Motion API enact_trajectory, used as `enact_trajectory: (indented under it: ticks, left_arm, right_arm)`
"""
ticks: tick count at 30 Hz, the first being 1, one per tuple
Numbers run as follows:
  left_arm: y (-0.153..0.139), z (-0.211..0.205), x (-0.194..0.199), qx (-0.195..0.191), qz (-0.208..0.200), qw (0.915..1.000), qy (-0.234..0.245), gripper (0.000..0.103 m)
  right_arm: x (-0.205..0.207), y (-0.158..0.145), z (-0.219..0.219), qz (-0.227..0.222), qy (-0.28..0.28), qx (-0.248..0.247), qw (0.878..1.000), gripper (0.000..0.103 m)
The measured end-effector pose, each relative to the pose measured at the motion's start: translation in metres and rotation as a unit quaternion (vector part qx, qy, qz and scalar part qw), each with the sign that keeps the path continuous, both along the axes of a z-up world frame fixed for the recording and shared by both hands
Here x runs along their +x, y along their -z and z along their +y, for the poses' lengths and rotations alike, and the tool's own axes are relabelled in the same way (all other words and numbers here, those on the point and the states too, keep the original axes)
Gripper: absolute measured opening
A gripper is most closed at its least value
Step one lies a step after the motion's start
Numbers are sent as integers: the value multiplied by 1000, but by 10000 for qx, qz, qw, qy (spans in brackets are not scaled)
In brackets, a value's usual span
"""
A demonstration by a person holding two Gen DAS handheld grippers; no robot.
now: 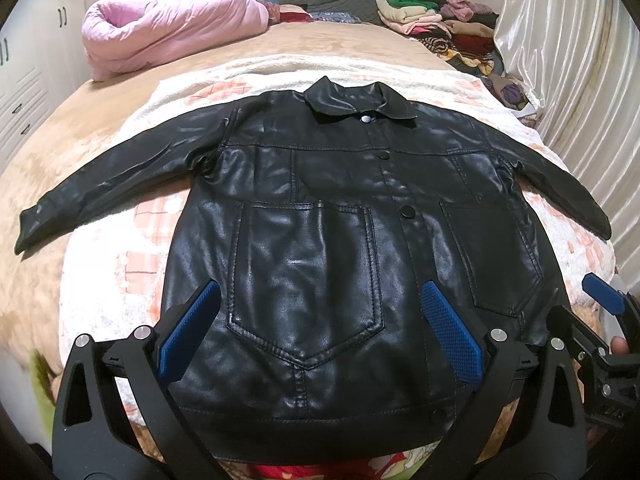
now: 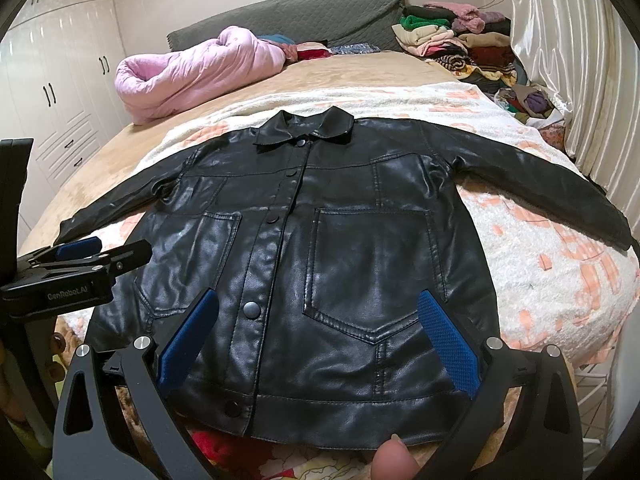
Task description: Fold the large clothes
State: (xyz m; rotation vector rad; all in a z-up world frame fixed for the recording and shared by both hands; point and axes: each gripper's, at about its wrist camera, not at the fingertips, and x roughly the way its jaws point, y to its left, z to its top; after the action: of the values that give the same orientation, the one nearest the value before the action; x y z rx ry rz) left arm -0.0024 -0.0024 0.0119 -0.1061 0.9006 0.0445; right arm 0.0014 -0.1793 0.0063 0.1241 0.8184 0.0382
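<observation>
Jacket [image 1: 316, 240]: black, shiny leather-look, spread flat front-up across the middle of both frames, buttoned down the front, collar toward the top, hem toward the bottom edge.
Sleeves: stretched out to either side; left-hand sleeve [image 1: 112, 184] angled down to the left edge of the left wrist view, the other sleeve [image 2: 552, 192] running toward the right edge of the right wrist view.
Pockets: two large patch pockets on the front, pointed at their lower ends.
Blanket [image 1: 120, 280]: cream with orange patches, directly under the jacket, lying over the tan bed cover.
Bed [image 1: 340, 44]: tan cover, filling most of each frame; grey headboard cushion along the top.
Pink quilt [image 1: 168, 24]: bundled at upper left of the frame, well apart from the jacket.
Clothes pile [image 1: 440, 20]: mixed colours, stacked at upper right beside the curtain.
Curtain [image 2: 580, 60]: pale, glossy, down the right edge.
Wardrobe [image 2: 60, 60]: white doors with dark handles, upper left in the right wrist view.
Left tool [image 1: 316, 332]: blue-padded fingers spread wide, above the lower part of the jacket, gripping nothing.
Right tool [image 2: 316, 340]: fingers likewise spread wide over the hem area, empty; also seen at lower right of the left wrist view.
Fingertip [image 2: 394, 460]: at the bottom edge of the right wrist view, just below the hem.
</observation>
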Motion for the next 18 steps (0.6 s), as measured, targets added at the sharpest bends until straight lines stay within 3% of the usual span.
enact_trajectory:
  ticks: [18]
  left_arm:
    - [-1, 4, 16, 41, 7, 10000, 33, 94]
  right_arm:
    - [14, -6, 2, -27, -45, -65, 10000, 99]
